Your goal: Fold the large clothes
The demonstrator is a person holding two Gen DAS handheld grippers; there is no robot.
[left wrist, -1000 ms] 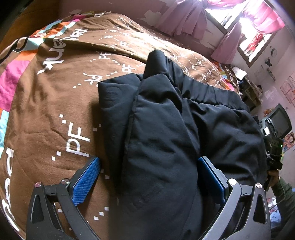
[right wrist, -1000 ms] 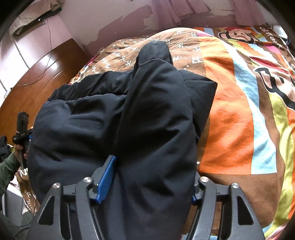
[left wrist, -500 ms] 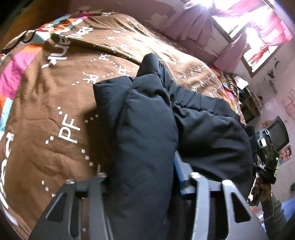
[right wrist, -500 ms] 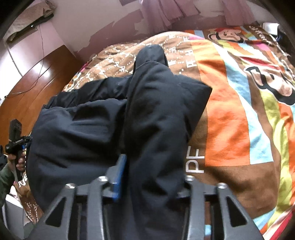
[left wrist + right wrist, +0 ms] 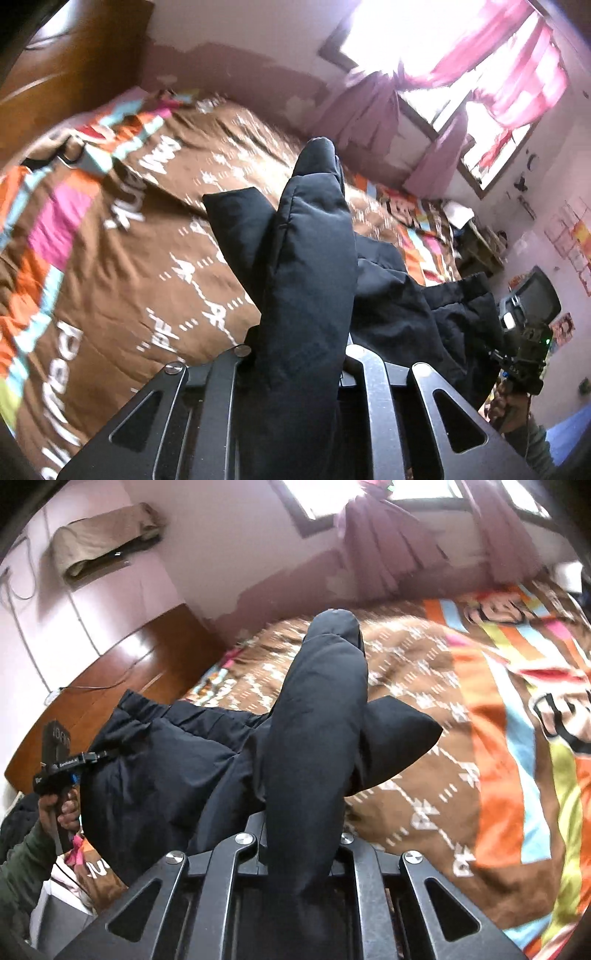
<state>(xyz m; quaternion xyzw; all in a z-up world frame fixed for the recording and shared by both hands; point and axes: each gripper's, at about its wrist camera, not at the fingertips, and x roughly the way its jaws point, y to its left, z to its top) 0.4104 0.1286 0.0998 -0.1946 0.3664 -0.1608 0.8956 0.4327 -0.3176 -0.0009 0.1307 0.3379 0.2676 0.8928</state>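
Observation:
A black padded garment [image 5: 314, 258] hangs lifted above the patterned bedspread [image 5: 129, 266]. My left gripper [image 5: 299, 354] is closing, and a thick fold of the garment fills its jaws and hides the pads. In the right wrist view the same garment [image 5: 317, 720] runs up from my right gripper [image 5: 301, 842], whose jaws are also closing on a fold. The rest of the fabric sags between the two grips, down toward the bed's near edge. A loose corner [image 5: 402, 731] sticks out to the right.
The bedspread [image 5: 480, 757] covers the whole bed in brown, orange and striped patches. A wooden panel [image 5: 122, 679] stands at the left. Behind the bed is a window with pink curtains [image 5: 509, 81]. A hand [image 5: 61, 808] holds the other gripper's handle. A dark screen [image 5: 535, 295] sits at the right.
Both grippers went from open around the garment's folds to clamped on them. Both then rose, lifting the garment's near edge off the bed, and the views tilted up toward the walls.

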